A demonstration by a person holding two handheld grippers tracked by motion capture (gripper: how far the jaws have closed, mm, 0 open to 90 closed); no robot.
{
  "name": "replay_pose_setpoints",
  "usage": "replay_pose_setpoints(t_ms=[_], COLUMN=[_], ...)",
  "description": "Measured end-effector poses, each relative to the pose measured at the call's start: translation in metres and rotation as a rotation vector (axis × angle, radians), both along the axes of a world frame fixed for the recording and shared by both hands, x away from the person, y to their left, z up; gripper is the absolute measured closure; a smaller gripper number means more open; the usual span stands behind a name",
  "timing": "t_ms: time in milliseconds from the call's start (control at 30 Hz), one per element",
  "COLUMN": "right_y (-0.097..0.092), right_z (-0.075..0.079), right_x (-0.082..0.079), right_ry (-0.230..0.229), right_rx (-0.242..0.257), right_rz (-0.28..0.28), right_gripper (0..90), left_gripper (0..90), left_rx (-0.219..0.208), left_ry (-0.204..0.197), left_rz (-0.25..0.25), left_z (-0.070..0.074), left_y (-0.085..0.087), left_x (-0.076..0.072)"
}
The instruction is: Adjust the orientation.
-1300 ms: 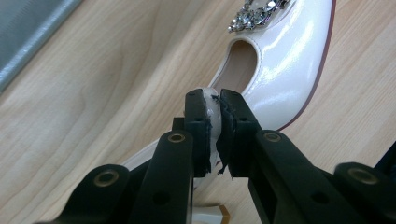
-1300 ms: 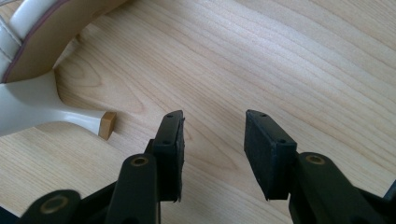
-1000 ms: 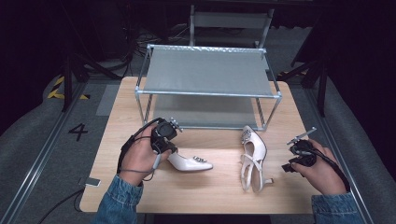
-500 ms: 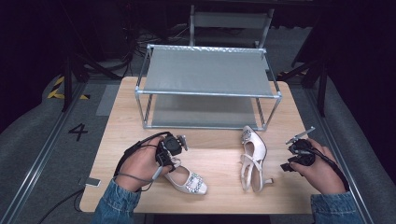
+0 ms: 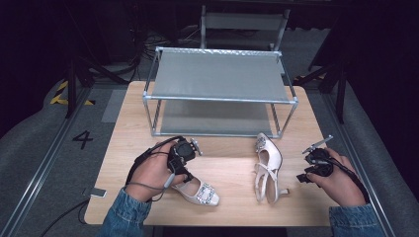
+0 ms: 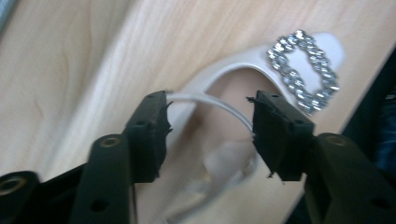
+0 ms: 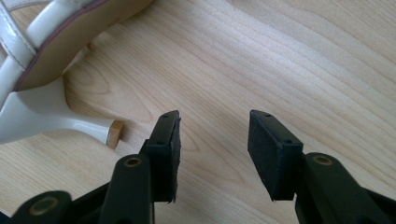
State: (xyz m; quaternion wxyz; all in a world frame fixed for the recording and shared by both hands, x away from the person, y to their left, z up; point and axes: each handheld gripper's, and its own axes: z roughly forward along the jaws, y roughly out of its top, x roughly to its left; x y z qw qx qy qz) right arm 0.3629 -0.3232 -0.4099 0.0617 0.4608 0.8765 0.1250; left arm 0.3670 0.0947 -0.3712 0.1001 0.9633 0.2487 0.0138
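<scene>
1. Left gripper (image 5: 190, 170): over the table's (image 5: 232, 163) front-left area, just behind the left shoe.
2. My left jaws have just been opening. They stand well apart now, pads pressing on nothing. In the left gripper view the left gripper (image 6: 210, 135) has the shoe's thin heel strap (image 6: 215, 105) arching between the pads; I cannot tell whether it touches them.
3. Left shoe (image 5: 197, 190): white heeled shoe lying on the table near the front edge, left of centre. Its rhinestone buckle (image 5: 206, 193) end points toward the front edge. In the left gripper view the left shoe (image 6: 233, 79) shows with buckle (image 6: 303, 70) at upper right.
4. Shelf rack (image 5: 220, 98): two-tier metal frame at the table's back edge, centred, well apart from both shoes.
5. Right shoe (image 5: 267, 165): white strappy heeled shoe right of centre, toe toward the rack, heel toward the front edge.
6. Right gripper (image 5: 309, 163): near the table's right edge, just beside the right shoe, apart from it.
7. My right jaws have just been opening a little. In the right gripper view the right gripper (image 7: 212, 135) is wide apart over bare wood, gripping nothing; the right shoe's heel (image 7: 70, 123) lies just left of my left pad, not touching.
</scene>
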Motion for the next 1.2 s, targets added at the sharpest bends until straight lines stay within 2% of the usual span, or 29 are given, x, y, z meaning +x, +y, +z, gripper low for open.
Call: replay_pose_setpoints(t_ms=[67, 100, 167, 200, 267, 300, 400, 500, 533, 567, 600, 633, 667, 700, 733, 767, 833, 933, 967, 1000, 1033, 1100, 1167, 1200], right_y=[-0.001, -0.002, -0.003, -0.004, -0.005, -0.005, -0.005, -0.004, -0.005, -0.005, -0.005, -0.005, -0.005, -0.006, -0.007, -0.007, -0.009, -0.01, -0.01, -0.009, -0.009, -0.008, -0.008, -0.008], right_z=[0.0, -0.001, -0.001, -0.002, -0.002, -0.003, -0.003, -0.004, -0.004, -0.004, -0.004, -0.004, -0.004, -0.004, -0.004, -0.004, -0.005, -0.005, -0.005, -0.006, -0.006, -0.006, -0.006, -0.006], right_x=[-0.002, -0.002, -0.003, -0.004, -0.004, -0.004, -0.005, -0.005, -0.006, -0.006, -0.006, -0.006, -0.006, -0.007, -0.007, -0.007, -0.007, -0.007, -0.007, -0.007, -0.007, -0.007, -0.007, -0.007], right_ry=[0.0, 0.0, 0.0, -0.001, -0.002, -0.001, -0.001, -0.001, -0.006, -0.007, -0.007, -0.003, -0.003, -0.003, -0.004, -0.005, -0.005, -0.001, -0.001, 0.001, 0.001, -0.001, -0.001, -0.001], right_rx=[0.002, 0.005, 0.003, 0.003, -0.001, 0.001, -0.001, 0.001, -0.003, 0.001, 0.001, 0.004, 0.004, 0.004, 0.009, 0.006, 0.009, 0.001, 0.001, 0.002, 0.002, -0.005, -0.007, -0.007], right_rz=[-0.005, -0.005, -0.007, -0.009, -0.008, -0.005, 0.0, -0.001, 0.001, -0.001, -0.001, -0.001, -0.001, -0.001, -0.005, -0.005, -0.004, -0.007, -0.007, 0.001, 0.001, 0.005, 0.004, 0.004], right_gripper=[54.7, 54.6, 54.5, 54.1, 53.9, 53.6, 53.1, 53.0, 52.9, 52.9, 52.9, 52.7, 52.7, 52.6, 52.4, 52.4, 52.4, 52.5, 52.5, 52.6, 52.6, 52.6, 52.6, 52.6], left_gripper=[44.0, 42.4, 40.8, 39.0, 38.4, 37.5, 35.5, 35.1, 34.3, 35.8, 35.4, 35.6, 37.8, 37.8, 53.9, 57.9, 61.1, 69.6, 72.7, 76.9, 79.3, 81.6, 83.8, 83.8], left_rx=[0.016, 0.042, 0.052, 0.06, 0.063, 0.084, 0.11, 0.118, 0.107, 0.117, 0.117, 0.149, 0.149, 0.166, 0.142, 0.126, 0.14, 0.144, 0.144, 0.141, 0.141, 0.136, 0.111, 0.109], left_ry=[-0.005, -0.009, -0.004, 0.0, -0.005, -0.006, -0.008, -0.01, -0.002, 0.009, 0.009, 0.017, 0.017, 0.025, 0.047, 0.053, 0.042, 0.053, 0.053, 0.049, 0.049, 0.04, 0.027, 0.023], left_rz=[-0.006, -0.019, -0.026, -0.05, -0.06, -0.076, -0.097, -0.106, -0.117, -0.129, -0.129, -0.148, -0.148, -0.155, -0.146, -0.148, -0.152, -0.102, -0.102, -0.059, -0.059, 0.008, 0.102, 0.129], left_z=[-0.004, -0.01, -0.013, -0.016, -0.018, -0.02, -0.027, -0.029, -0.032, -0.038, -0.038, -0.049, -0.049, -0.055, -0.054, -0.052, -0.051, -0.05, -0.05, -0.048, -0.048, -0.043, -0.041, -0.04], left_y=[-0.002, -0.005, -0.007, -0.011, -0.013, -0.015, -0.02, -0.022, -0.025, -0.028, -0.028, -0.033, -0.033, -0.036, -0.036, -0.037, -0.037, -0.034, -0.034, -0.029, -0.029, -0.021, -0.011, -0.007], left_x=[0.001, 0.005, 0.006, 0.007, 0.007, 0.007, 0.009, 0.009, 0.01, 0.011, 0.011, 0.013, 0.013, 0.014, 0.016, 0.015, 0.015, 0.016, 0.016, 0.019, 0.019, 0.024, 0.029, 0.031])
